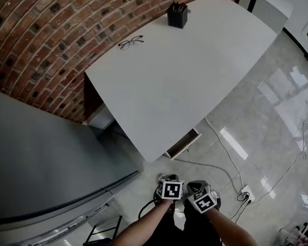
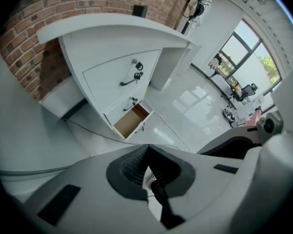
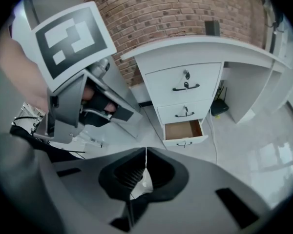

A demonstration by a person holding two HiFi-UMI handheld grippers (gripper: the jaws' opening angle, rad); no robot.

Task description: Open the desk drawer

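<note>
The white desk (image 1: pixel 185 81) has a drawer unit under it. Its bottom drawer (image 3: pixel 184 130) stands pulled out, showing an empty wooden inside; it shows too as the drawer (image 2: pixel 132 121) and as the drawer (image 1: pixel 184 145) peeking from under the desk top. The two drawers above it (image 3: pixel 185 87) are closed. My left gripper (image 2: pixel 147 149) is shut with nothing between its jaws. My right gripper (image 3: pixel 145 152) is shut and empty as well. Both grippers, left gripper (image 1: pixel 170 189) and right gripper (image 1: pixel 204 199), hang side by side in front of the desk, well back from the drawer.
Glasses (image 1: pixel 131 42) and a black pen holder (image 1: pixel 177 15) sit on the desk top. A white cable (image 1: pixel 223 158) runs over the glossy floor to a power strip (image 1: pixel 245 193). A grey panel (image 1: pixel 46 158) stands at the left, a brick wall (image 1: pixel 51 24) behind.
</note>
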